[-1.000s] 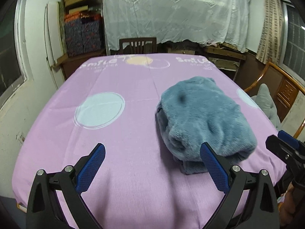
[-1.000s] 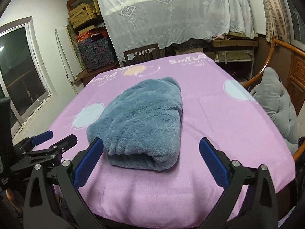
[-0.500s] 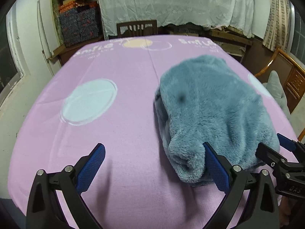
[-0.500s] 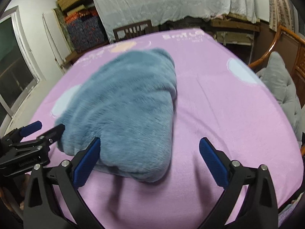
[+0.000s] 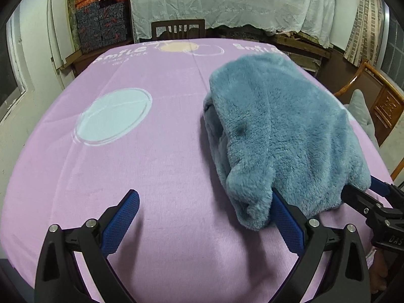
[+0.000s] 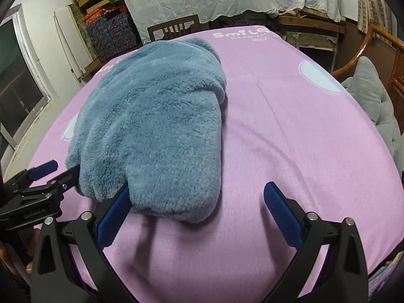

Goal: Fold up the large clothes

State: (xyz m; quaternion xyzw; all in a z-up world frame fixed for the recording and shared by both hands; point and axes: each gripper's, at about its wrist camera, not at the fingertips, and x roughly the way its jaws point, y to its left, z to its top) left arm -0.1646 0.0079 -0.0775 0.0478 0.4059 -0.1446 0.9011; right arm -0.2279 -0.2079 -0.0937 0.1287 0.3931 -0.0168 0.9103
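Two close wrist views facing across the table, sharing the fleece garment

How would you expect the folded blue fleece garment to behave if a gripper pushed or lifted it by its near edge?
The blue fleece garment looks thick and plush, so it would probably compress and sag rather than hold shape. Lifted by one edge, its loosely stacked folds would likely open. Pushed, it may drag the purple tablecloth, which already shows wrinkles.
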